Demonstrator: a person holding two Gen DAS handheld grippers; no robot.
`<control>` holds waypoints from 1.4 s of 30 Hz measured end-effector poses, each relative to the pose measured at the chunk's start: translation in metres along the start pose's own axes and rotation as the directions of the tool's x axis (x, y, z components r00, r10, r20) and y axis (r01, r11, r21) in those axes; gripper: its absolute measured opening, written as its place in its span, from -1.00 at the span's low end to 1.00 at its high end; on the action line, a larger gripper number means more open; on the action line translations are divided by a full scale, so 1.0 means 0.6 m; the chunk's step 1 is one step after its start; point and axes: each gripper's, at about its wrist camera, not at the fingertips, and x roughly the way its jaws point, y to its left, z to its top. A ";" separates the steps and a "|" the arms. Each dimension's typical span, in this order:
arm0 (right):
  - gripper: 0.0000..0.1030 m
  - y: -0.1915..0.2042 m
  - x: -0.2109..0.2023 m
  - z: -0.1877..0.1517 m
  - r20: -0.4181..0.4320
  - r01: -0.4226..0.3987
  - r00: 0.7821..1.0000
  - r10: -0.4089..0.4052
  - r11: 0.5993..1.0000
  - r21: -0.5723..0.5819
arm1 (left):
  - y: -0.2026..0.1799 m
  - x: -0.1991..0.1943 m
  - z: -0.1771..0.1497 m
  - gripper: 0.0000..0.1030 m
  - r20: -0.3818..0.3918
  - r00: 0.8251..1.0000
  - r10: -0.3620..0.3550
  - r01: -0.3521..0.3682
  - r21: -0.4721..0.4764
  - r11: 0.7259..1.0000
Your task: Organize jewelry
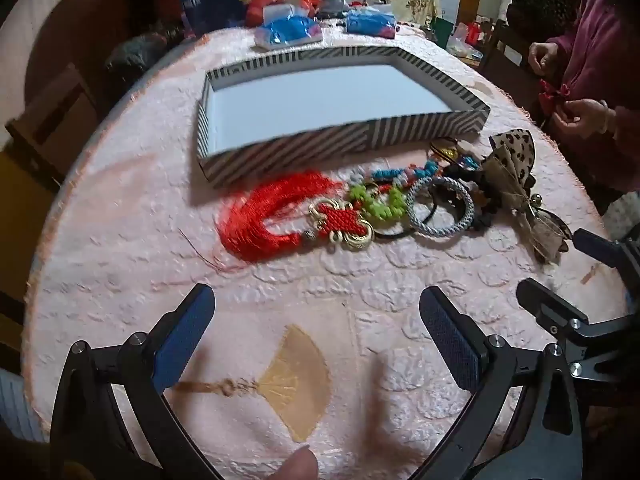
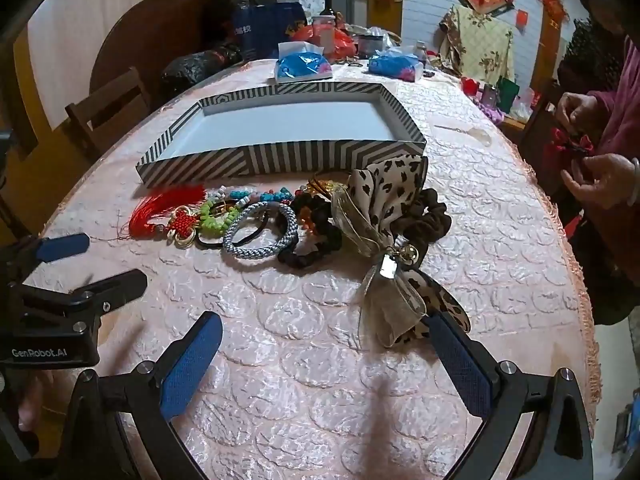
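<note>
A striped shallow box (image 1: pixel 288 148) (image 2: pixel 280 158) with a bare white inside sits mid-table. In front of it lies a row of jewelry: a red tassel knot (image 1: pixel 280 216) (image 2: pixel 168 208), a green beaded piece (image 1: pixel 376 202) (image 2: pixel 216 220), a grey-blue braided ring (image 1: pixel 440 212) (image 2: pixel 260 232), dark scrunchies (image 2: pixel 316 240) and a leopard-print bow (image 1: pixel 516 176) (image 2: pixel 388 216). My left gripper (image 1: pixel 316 304) is open and empty, short of the tassel. My right gripper (image 2: pixel 324 336) is open and empty, its right finger beside the bow's tail; it also shows in the left wrist view (image 1: pixel 560 272).
A pink textured cloth (image 2: pixel 320 360) covers the round table, with a fan motif (image 1: pixel 292 376) near me. Tissue packs (image 2: pixel 304 66) and clutter stand at the far edge. A person's hands (image 2: pixel 596 176) work at the right. A wooden chair (image 2: pixel 108 112) stands at the left.
</note>
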 end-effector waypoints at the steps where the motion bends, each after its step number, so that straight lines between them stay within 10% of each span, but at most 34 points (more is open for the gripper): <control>1: 1.00 0.000 -0.002 0.000 0.004 0.001 1.000 -0.001 1.000 -0.001 | 0.000 -0.003 0.002 0.99 0.007 1.000 0.006 -0.006 0.006 1.000; 42: 1.00 -0.021 -0.026 -0.002 0.046 0.017 0.999 -0.019 0.999 0.042 | 0.014 -0.003 0.001 0.99 -0.030 0.999 0.025 -0.025 -0.015 1.000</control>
